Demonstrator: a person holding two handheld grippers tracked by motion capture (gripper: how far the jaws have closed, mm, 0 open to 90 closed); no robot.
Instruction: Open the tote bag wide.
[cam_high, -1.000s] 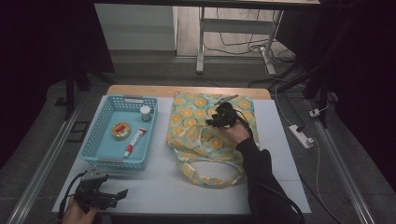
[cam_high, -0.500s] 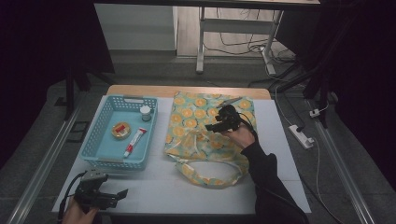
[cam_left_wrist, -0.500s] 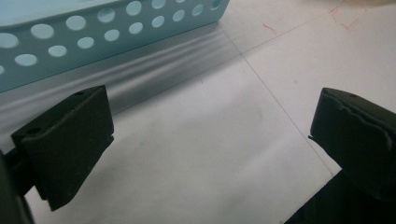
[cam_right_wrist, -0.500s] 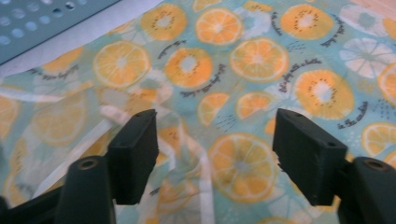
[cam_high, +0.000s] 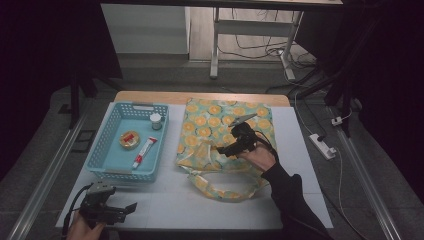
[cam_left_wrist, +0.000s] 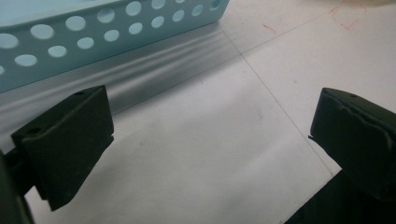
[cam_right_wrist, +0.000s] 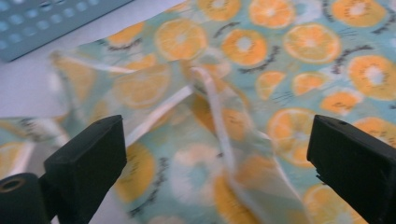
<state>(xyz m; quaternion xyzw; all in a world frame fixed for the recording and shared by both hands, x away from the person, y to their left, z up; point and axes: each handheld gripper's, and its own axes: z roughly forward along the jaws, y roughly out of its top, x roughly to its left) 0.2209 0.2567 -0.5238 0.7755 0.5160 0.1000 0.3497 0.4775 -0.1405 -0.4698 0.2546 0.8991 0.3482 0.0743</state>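
- Right gripper (cam_high: 227, 149) hovers over the bag (cam_high: 220, 130), jaws just opened wide, nothing between them.
- Bag lies flat mid-table, right of the basket (cam_high: 107, 145); soft, light, floppy cloth.
- Handle (cam_high: 225, 192) at the near edge looks like the best hold.
- Left gripper (cam_high: 131, 207) rests near-left, jaws apart, empty.

The orange-slice patterned tote bag (cam_high: 215, 135) lies flat and rumpled mid-table, handles (cam_high: 227, 187) looped on its near side.

dim dark surroundings, lit tabletop, right gripper view blurred.
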